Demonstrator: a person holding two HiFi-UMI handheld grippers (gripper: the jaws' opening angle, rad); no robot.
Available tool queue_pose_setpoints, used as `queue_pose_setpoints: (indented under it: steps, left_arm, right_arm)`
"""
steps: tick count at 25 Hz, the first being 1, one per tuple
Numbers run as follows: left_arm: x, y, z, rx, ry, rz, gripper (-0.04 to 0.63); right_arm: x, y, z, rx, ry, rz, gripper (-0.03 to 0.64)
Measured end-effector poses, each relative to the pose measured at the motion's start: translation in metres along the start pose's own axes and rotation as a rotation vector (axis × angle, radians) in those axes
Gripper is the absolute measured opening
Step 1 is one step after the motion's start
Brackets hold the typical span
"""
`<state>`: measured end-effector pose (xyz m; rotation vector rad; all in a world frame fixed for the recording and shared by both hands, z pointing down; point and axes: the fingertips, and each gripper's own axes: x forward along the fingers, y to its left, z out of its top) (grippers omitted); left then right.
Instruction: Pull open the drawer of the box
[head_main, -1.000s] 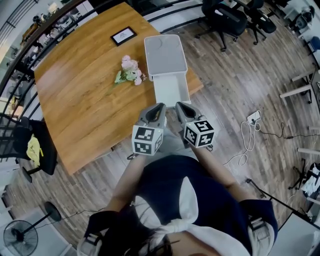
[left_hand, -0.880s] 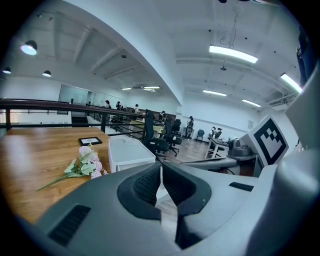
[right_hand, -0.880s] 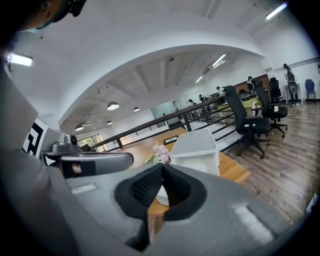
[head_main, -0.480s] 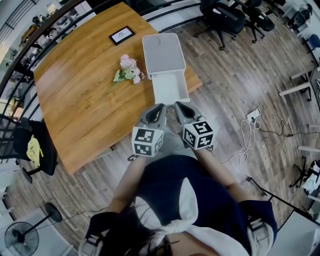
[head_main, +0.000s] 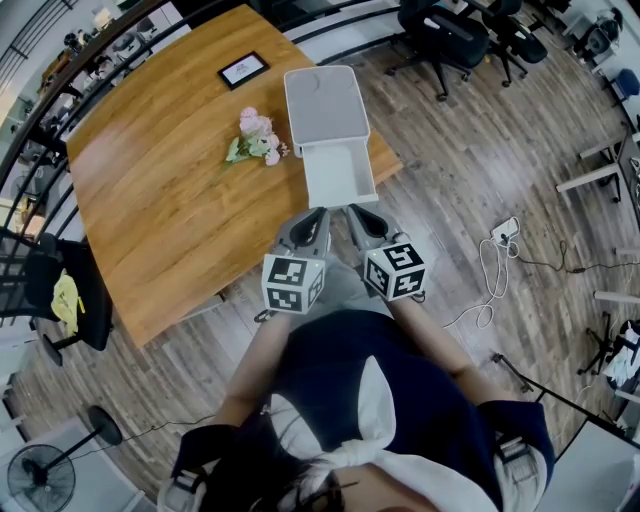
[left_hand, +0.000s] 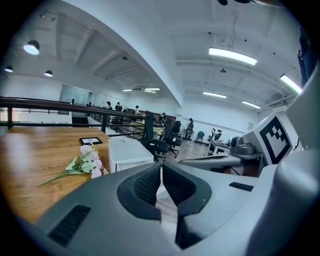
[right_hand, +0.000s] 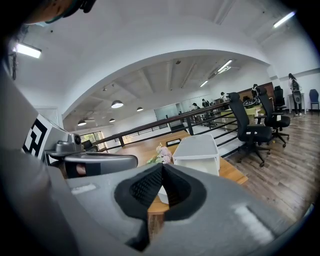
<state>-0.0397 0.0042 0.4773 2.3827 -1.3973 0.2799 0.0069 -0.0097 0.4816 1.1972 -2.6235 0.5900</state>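
A grey-white rectangular plastic box (head_main: 325, 105) sits on the right part of the curved wooden table (head_main: 160, 200). Its white drawer (head_main: 340, 175) stands pulled out toward the near side, and the drawer's front comes about to the table's near edge. The inside of the drawer shows plain white.

Left of the box, just beside it, lies a small bunch of pink flowers with green leaves (head_main: 258, 140). Farther back on the table lies a small black-framed picture (head_main: 245, 70).

The person stands at the near edge and holds both tools side by side, pointing at the drawer front. The left gripper (head_main: 320, 214) has its dark ribbed pads (left_hand: 150, 182) drawn together with nothing between them. The right gripper (head_main: 352, 211) is likewise closed on nothing, its pads (right_hand: 175, 186) meeting at the tip. Both tips sit close before the drawer's front; I cannot tell whether either touches it.

Black office chairs (head_main: 445, 30) stand on the wood floor beyond the table's far right.
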Motion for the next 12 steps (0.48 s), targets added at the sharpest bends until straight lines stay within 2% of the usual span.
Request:
queue_pose_setpoints:
  steps: [12]
  left_arm:
    - [-0.0058, -0.0082, -0.0071, 0.005, 0.014, -0.007, 0.029]
  right_arm:
    - [-0.0084, 0.0020, -0.0053, 0.017, 0.007, -0.009, -0.003]
